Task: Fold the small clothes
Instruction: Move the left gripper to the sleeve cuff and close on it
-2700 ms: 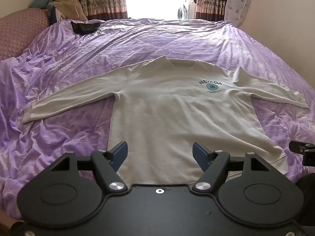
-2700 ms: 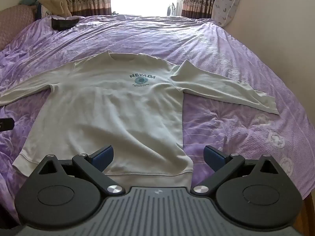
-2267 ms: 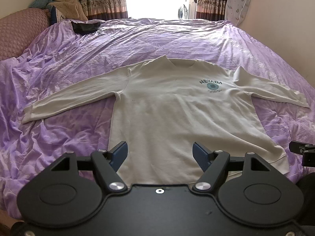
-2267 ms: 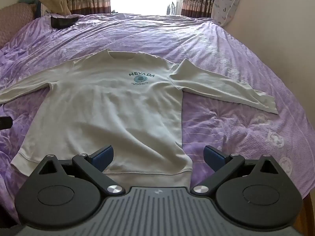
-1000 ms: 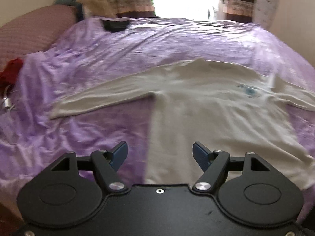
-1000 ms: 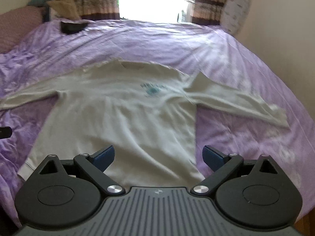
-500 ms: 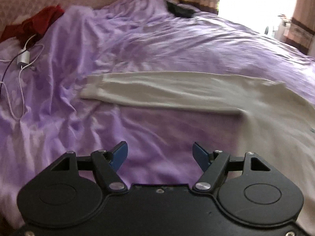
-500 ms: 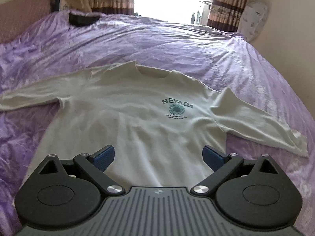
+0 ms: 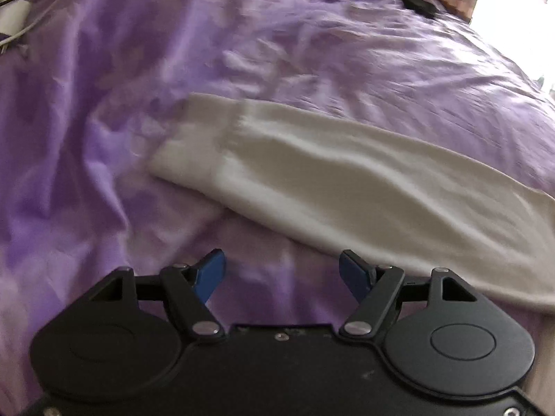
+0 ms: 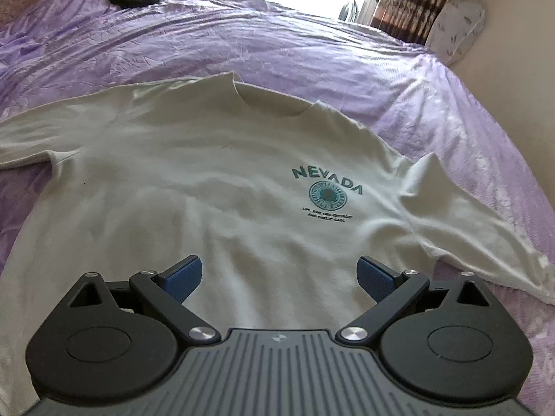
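Both of my claws are wide open and hold nothing. My left claw [image 9: 281, 270] points down at the bed, right by the end of one long sleeve [image 9: 347, 180]. That sleeve lies flat on the purple sheet [image 9: 104, 138]. My right claw [image 10: 279, 275] hangs over the middle of the white sweater [image 10: 215, 180], which is spread flat on the bed. It says NEVADA.
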The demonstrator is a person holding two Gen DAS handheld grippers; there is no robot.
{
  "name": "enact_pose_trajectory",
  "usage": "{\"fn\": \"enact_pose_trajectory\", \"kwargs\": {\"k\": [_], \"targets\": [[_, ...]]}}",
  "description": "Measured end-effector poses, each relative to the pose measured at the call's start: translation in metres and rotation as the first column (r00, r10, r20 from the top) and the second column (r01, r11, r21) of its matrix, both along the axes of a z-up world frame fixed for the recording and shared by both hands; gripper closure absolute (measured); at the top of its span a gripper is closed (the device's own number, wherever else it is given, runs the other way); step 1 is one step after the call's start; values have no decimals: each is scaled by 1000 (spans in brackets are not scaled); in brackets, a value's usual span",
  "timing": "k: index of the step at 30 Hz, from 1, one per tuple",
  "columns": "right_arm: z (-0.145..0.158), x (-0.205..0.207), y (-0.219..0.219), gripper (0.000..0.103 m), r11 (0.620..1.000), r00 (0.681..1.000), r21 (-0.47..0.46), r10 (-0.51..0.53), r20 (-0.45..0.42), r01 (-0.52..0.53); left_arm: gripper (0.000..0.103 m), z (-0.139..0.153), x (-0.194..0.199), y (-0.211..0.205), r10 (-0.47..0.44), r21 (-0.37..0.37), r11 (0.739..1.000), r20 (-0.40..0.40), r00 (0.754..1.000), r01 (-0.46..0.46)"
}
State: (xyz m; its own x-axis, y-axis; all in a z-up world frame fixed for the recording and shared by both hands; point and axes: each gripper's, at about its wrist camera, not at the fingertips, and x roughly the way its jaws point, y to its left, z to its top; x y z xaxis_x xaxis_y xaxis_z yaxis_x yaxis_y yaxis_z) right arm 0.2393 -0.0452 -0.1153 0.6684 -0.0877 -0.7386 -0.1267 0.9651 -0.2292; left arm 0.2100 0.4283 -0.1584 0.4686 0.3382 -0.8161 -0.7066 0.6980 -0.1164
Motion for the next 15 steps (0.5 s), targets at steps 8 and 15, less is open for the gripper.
{"fn": "enact_pose_trajectory", "kwargs": {"k": [8, 15], "targets": [[-4, 10, -5, 0, 999, 1000, -32, 2, -1, -2, 29, -11, 21, 81, 151, -54, 987, 1, 989, -151], [-5, 17, -15, 0, 999, 1000, -37, -18, -1, 18, 54, -4, 30, 74, 198, 134, 972, -15, 980, -194]]}}
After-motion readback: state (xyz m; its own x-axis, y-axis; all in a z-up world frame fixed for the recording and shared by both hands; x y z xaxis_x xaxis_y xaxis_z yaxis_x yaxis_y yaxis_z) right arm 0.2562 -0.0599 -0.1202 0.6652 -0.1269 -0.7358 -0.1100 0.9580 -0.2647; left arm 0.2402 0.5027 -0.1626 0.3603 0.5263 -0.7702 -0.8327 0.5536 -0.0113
